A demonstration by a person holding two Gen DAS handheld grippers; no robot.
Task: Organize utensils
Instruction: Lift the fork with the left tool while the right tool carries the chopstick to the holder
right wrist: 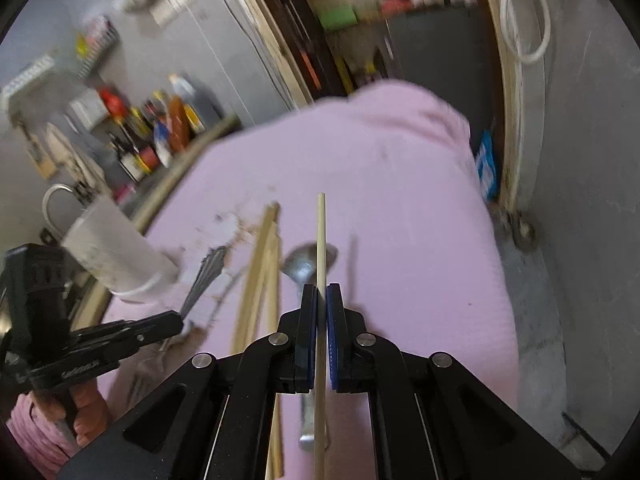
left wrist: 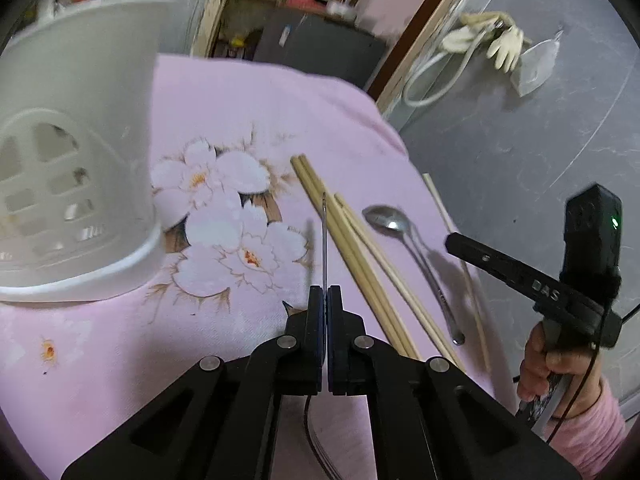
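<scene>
Leftmost, the white holder [left wrist: 76, 152] lay tipped on the pink cloth [left wrist: 248, 112], mouth toward the left gripper [left wrist: 325, 300], whose jaws pinched what was probably a fork [left wrist: 324, 240]. Loose chopsticks [left wrist: 344, 240] and a spoon [left wrist: 390, 222] neared the cloth's right edge. The right gripper [right wrist: 322, 300] clamped one chopstick [right wrist: 320, 240], open cloth ahead.

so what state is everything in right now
left gripper: shut on the fork
right gripper: shut on one chopstick
loose chopsticks: lying on the cloth, not held
spoon: lying on the cloth, bowl up
white holder: tipped over, nothing seen inside
</scene>
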